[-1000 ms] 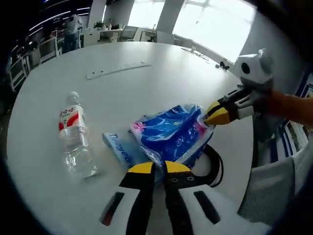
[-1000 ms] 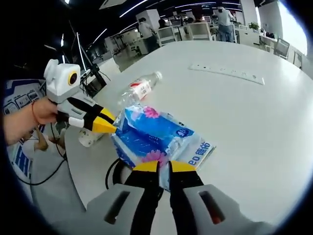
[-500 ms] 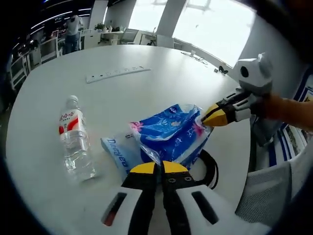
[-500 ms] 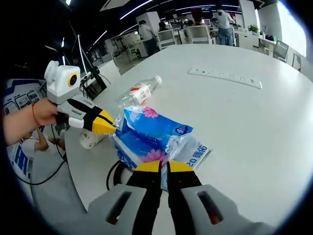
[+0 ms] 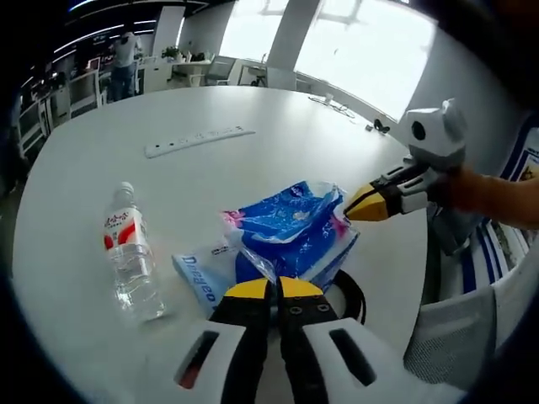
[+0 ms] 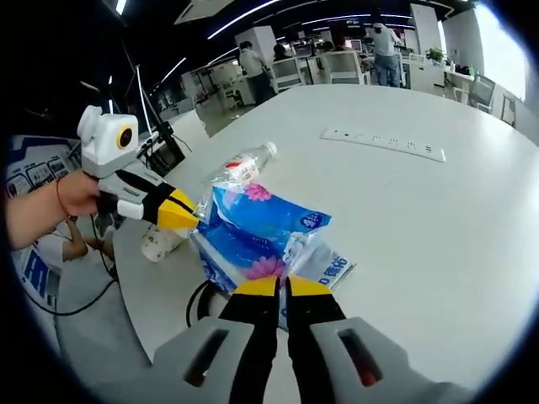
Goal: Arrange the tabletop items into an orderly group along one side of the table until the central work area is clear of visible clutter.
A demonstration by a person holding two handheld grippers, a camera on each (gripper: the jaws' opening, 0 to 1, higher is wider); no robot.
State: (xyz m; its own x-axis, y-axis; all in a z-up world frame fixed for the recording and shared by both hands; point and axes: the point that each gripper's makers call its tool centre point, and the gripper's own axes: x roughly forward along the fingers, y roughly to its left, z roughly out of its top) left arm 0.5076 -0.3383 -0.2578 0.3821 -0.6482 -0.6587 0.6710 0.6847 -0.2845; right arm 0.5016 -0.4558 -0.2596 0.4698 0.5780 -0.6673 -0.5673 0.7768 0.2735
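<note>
A blue plastic tissue pack (image 5: 290, 227) (image 6: 253, 223) lies near the edge of the round white table (image 5: 253, 160) (image 6: 421, 219). Both grippers hold it by opposite ends. My left gripper (image 5: 269, 290) is shut on the crinkled wrapper at the pack's near end, and it comes in from the left in the right gripper view (image 6: 189, 217). My right gripper (image 6: 282, 286) is shut on the other end, and it enters the left gripper view from the right (image 5: 352, 206). A clear water bottle (image 5: 130, 252) (image 6: 240, 166) with a red-and-white label lies on its side beside the pack.
A white power strip (image 5: 200, 139) (image 6: 383, 143) lies farther out on the table. A black cable loop (image 5: 354, 290) (image 6: 198, 299) sits under the pack at the table edge. A grey chair back (image 5: 459, 337) stands close by. People and desks fill the background.
Both grippers have risen slightly with the pack. Its flat light-blue end has crumpled and drawn in toward the jaws. The bottle and power strip have not moved.
</note>
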